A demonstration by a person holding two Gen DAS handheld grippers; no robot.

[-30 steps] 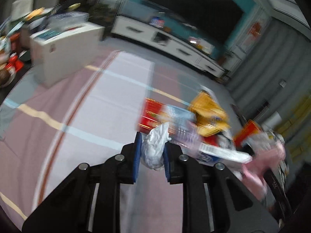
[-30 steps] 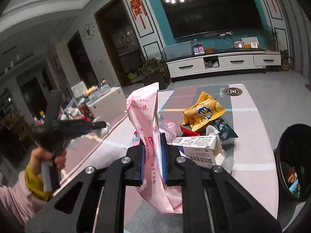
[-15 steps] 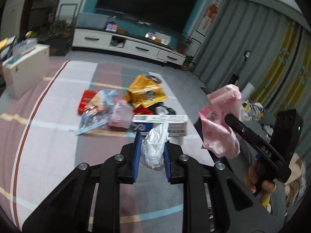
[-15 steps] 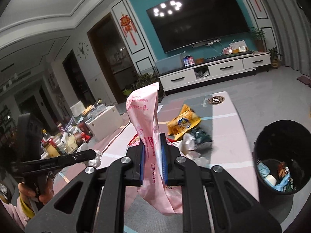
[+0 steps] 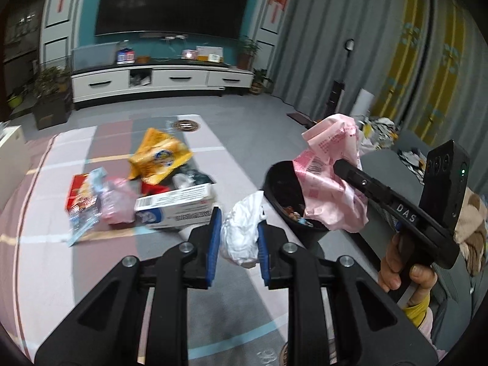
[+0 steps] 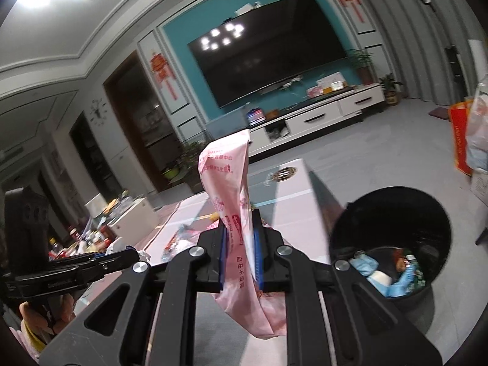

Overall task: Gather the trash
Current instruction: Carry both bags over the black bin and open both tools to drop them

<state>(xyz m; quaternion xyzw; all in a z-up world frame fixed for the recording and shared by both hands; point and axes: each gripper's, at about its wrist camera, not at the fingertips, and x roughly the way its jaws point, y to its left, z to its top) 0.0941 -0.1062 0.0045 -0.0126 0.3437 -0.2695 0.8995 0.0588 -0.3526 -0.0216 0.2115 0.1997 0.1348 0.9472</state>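
Observation:
My left gripper (image 5: 238, 238) is shut on a crumpled white tissue (image 5: 241, 231), held above the striped mat, left of the black trash bin (image 5: 280, 189). My right gripper (image 6: 241, 253) is shut on a pink plastic bag (image 6: 235, 195); in the left wrist view that pink bag (image 5: 329, 183) hangs at the bin's rim. In the right wrist view the bin (image 6: 393, 238) sits to the right and holds several pieces of trash. More trash lies on the mat: a yellow snack bag (image 5: 158, 155), a white box (image 5: 177, 207), a red packet (image 5: 80, 193).
A white TV cabinet (image 5: 158, 82) stands at the back wall under a large TV. A white low box (image 6: 131, 216) with clutter is at the left. Grey curtains and a cluttered sofa (image 5: 384, 140) are on the right.
Both grippers have swung right toward the bin with their loads. The bin now appears larger and nearer in both views, and the pink bag has reached its rim.

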